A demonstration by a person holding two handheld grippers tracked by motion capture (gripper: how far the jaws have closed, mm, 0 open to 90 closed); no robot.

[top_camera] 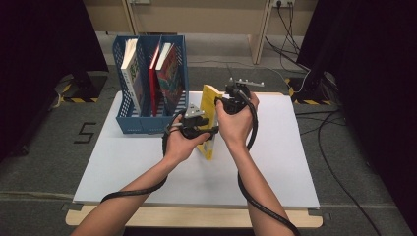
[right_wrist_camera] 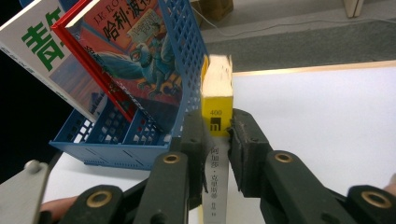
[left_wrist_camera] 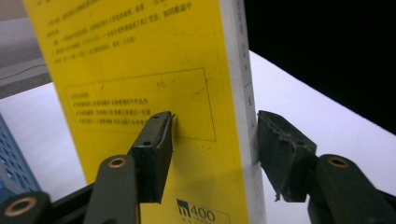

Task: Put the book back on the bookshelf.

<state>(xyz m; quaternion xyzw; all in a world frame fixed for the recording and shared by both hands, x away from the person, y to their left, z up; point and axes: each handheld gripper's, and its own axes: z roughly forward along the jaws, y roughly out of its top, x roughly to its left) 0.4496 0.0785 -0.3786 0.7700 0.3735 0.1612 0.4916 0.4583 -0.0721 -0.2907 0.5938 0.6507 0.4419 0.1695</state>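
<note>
**Yellow book, held on edge mid-table, not yet filed**

Yellow book [top_camera: 208, 123]: stands on edge at centre frame of the high view, on the white table [top_camera: 275, 162], just right of the blue rack [top_camera: 129, 123].

Right gripper [right_wrist_camera: 219, 140]: jaws narrow, clamped on the book's spine at its upper end.

Left gripper [left_wrist_camera: 212, 140]: jaws part-open, straddling the book lower down. One pad lies on the yellow cover, the other stands just clear of the white spine, so no grip yet.

Rack: three slots at upper left of the high view, holding a white book [top_camera: 131, 73], a red book [top_camera: 154, 78] and a picture-cover book [top_camera: 171, 73], all leaning.

Progress, as judged: lifting and standing the book looks done. Taking a second hold and moving it into the rack look outstanding.

Obscured: hands cover much of the book in the high view. Which slot has room is hard to tell. Cover print is too small to read. The book's foot is cut off in both gripper views.
</note>
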